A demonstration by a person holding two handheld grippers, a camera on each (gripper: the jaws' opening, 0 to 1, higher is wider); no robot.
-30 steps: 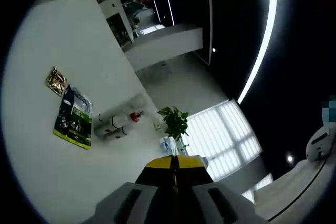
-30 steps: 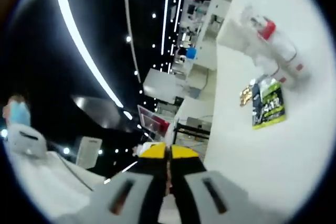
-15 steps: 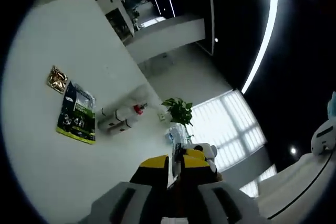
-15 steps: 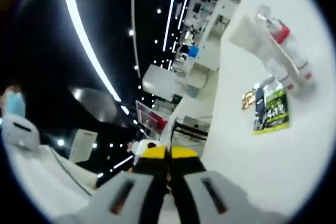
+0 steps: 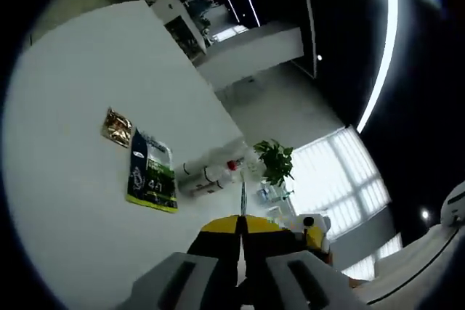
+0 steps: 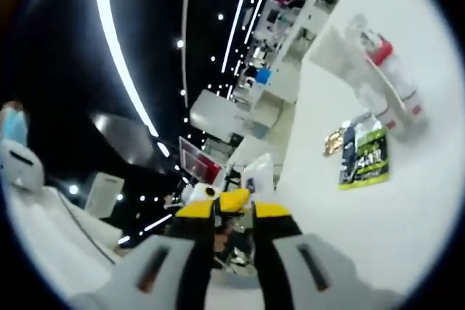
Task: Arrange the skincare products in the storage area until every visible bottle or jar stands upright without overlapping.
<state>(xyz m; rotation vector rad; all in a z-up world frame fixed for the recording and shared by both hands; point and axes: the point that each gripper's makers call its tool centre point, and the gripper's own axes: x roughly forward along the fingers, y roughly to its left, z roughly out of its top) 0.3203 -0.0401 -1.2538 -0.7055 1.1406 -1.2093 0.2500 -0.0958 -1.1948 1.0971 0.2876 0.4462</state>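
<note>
In the left gripper view, a gold packet point(image 5: 116, 126) and a dark green-labelled sachet point(image 5: 152, 181) lie on the white table point(image 5: 65, 179), with white bottles point(image 5: 207, 176) lying on their sides just right of them. The left tool point(image 5: 240, 224) has its jaws pressed together, empty. In the right gripper view, the right tool point(image 6: 232, 207) stands narrowly parted, empty; the bottles point(image 6: 378, 81) lie far right.
</note>
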